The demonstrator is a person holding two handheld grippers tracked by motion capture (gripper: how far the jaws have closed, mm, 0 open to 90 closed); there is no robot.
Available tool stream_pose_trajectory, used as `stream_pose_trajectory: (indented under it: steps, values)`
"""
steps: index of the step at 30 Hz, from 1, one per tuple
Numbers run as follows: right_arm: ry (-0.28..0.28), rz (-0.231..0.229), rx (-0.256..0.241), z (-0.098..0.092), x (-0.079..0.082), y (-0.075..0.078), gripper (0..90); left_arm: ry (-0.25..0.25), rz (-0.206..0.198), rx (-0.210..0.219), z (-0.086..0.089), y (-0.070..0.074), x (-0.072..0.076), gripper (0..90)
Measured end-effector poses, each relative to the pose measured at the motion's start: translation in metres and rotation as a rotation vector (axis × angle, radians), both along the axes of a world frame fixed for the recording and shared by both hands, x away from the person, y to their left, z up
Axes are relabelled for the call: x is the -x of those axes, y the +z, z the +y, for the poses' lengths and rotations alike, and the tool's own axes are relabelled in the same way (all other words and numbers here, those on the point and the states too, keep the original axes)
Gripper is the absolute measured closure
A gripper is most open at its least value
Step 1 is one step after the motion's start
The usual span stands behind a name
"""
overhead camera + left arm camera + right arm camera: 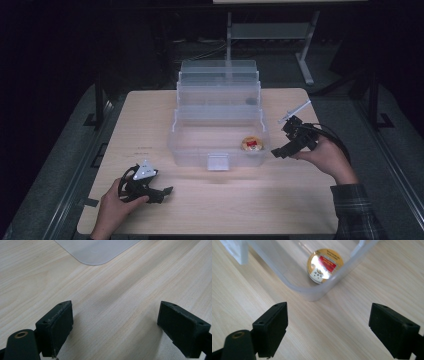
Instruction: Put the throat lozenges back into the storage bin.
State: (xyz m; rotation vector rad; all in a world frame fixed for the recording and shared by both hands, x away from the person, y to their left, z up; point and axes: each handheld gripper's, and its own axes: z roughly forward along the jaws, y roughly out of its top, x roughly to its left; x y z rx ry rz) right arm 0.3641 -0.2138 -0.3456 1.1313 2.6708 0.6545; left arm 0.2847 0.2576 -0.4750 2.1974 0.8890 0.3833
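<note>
From the high view, a pale wood-grain table [210,210] stands in a dark room, with the legs of a grey stand on the floor beyond its far edge. A clear plastic box [218,137] with stepped tiers rising behind it sits at the table's middle, its lower bin open, and a small round tin [251,144] with a gold and red lid lies in that bin's right near corner. A syringe [295,111] lies near the table's right edge, beyond the right gripper. The left gripper [162,192] lies low near the table's near left corner, gripped by the left hand [117,207], its jaws spread and empty, aimed rightwards along the near edge. The right gripper [285,142] is held just off the box's right side by the right hand [325,157], a plaid sleeve behind it, jaws parted with nothing between them. In the left gripper view, the two black jaws stand wide apart over bare wood, and a rounded corner of the box [96,251] shows ahead. In the right gripper view, the jaws are likewise wide apart and empty over the table, pointing at the box's rounded corner [317,292], with the round tin [325,265] just inside that corner.
</note>
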Motion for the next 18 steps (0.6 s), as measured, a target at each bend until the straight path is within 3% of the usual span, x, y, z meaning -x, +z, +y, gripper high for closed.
stream_pose_trajectory:
  steps: [18]
  values:
    - [-0.041,-0.020,-0.029,-0.031,0.026,-0.028,13.3,0.001,0.000,0.000,0.000,0.000,0.000,12.3]
